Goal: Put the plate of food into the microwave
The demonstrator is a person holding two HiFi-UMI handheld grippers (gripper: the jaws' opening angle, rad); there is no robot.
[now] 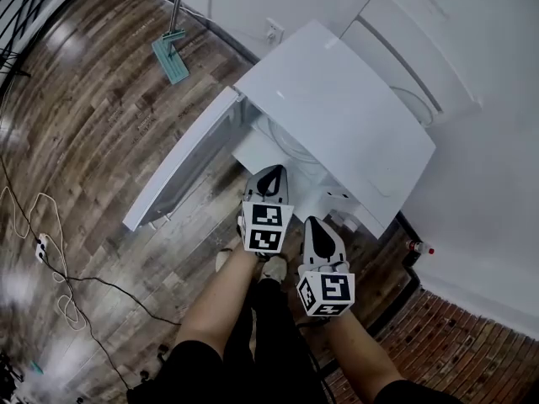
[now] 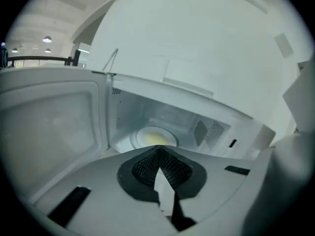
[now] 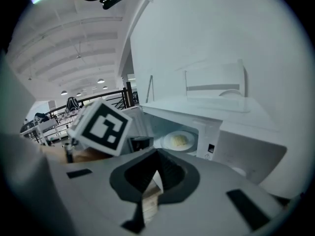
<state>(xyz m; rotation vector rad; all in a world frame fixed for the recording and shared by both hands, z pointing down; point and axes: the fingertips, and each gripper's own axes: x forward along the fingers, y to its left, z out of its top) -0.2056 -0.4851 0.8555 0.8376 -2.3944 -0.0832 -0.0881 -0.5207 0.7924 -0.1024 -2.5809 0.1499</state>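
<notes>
**A:** Where is the plate found?

**B:** The plate is seen inside the microwave, set on the floor of the cavity with the yellow food on it. It lies straight ahead of both grippers.

**A:** What is left to be done, then?

**B:** By this reading, only the door is left to be shut. It is swung wide open on the left of the cavity. Its long edge runs out from the hinge toward the person.

**A:** Which hand is placed nearer to it?

**B:** The left gripper is held in front of the opening, between the door and the other gripper. The door's inner face lies to the left of its fingers, near but not touched. Those fingers are closed together, and nothing is held between them.

**A:** And further right?

**B:** The right gripper is held just beside the left one and further back from the opening. Its fingers are likewise pressed together on nothing. From there the door could only be reached across the left gripper.

**A:** So what is the next move turned on?

**B:** The door is probably best pushed from its outer face and swept rightward onto the cavity. For that, the left fingers would first have to be brought round the free edge.
</notes>
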